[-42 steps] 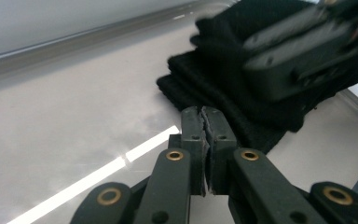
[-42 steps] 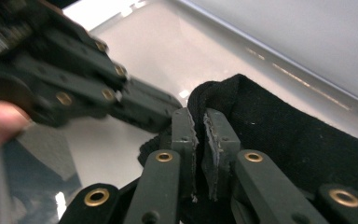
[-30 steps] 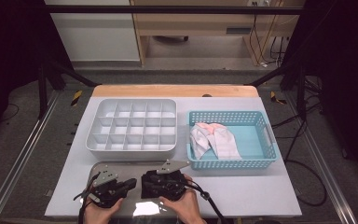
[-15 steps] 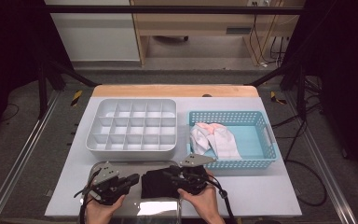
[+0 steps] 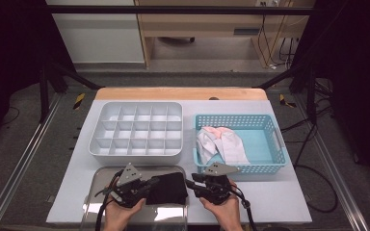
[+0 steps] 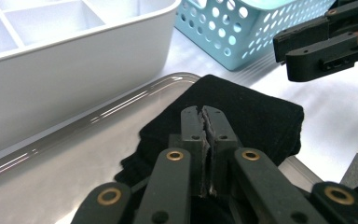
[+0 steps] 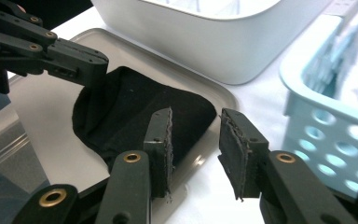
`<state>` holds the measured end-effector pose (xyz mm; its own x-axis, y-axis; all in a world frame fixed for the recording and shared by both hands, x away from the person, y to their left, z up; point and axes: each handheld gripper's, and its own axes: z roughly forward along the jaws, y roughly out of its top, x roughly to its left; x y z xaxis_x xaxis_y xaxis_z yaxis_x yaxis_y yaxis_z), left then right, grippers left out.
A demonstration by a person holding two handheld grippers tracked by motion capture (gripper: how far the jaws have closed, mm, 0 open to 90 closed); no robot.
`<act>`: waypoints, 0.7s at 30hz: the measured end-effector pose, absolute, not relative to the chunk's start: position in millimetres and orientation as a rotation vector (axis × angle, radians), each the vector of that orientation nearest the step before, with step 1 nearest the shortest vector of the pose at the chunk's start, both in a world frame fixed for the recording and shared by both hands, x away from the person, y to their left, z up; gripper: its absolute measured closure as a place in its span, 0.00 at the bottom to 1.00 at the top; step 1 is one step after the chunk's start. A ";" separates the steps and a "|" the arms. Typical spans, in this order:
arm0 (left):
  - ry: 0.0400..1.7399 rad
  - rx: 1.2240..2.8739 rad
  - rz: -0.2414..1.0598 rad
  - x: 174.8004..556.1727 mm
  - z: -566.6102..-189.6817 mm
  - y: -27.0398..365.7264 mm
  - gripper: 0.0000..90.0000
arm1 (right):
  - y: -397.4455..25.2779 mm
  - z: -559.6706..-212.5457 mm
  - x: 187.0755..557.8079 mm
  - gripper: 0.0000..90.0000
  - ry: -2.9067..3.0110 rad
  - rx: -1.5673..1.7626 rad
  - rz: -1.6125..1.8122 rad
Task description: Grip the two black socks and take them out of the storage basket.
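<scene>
A folded black cloth [image 5: 167,188] is being kept on the metal tray [image 5: 101,175] at the 6 o'clock edge of the tabletop [image 5: 279,197], and both tongs are being held close to it. The left tongs [image 5: 150,184] are seen pressed shut in the left gripper view, their pads meeting just above the cloth; whether a fold is being pinched between them cannot be told. The right tongs [image 7: 195,140] are being held partly open at the cloth's 3 o'clock edge, gripping nothing, with the tray's rim under them.

As a judgement, the work is being caught near its start. The white divided organizer [image 5: 136,130] at 11 o'clock is showing no cloth in any compartment that can be seen. In the blue basket [image 5: 270,166] at 1 o'clock, pale socks or cloths [image 5: 221,143] are lying in a loose heap, seemingly untouched. What is left, it is being judged, is for the black cloth to be gripped and lifted off the tray, and for a compartment to be filled, then the basket's heap.
</scene>
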<state>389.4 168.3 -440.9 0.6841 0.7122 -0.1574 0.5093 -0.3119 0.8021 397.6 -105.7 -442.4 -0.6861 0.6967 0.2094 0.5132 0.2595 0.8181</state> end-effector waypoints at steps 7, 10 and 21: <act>0.932 2.039 0.273 393.7 -449.9 156.8 0.96 | -110.3 -448.2 393.5 0.71 2.333 1.163 1.388; 0.931 2.062 0.257 395.4 -455.9 152.5 0.97 | -109.9 -450.8 392.6 0.71 2.340 1.172 1.382; 0.932 2.114 0.237 397.0 -467.1 147.9 0.97 | -93.1 -454.3 392.6 0.68 2.354 1.170 1.400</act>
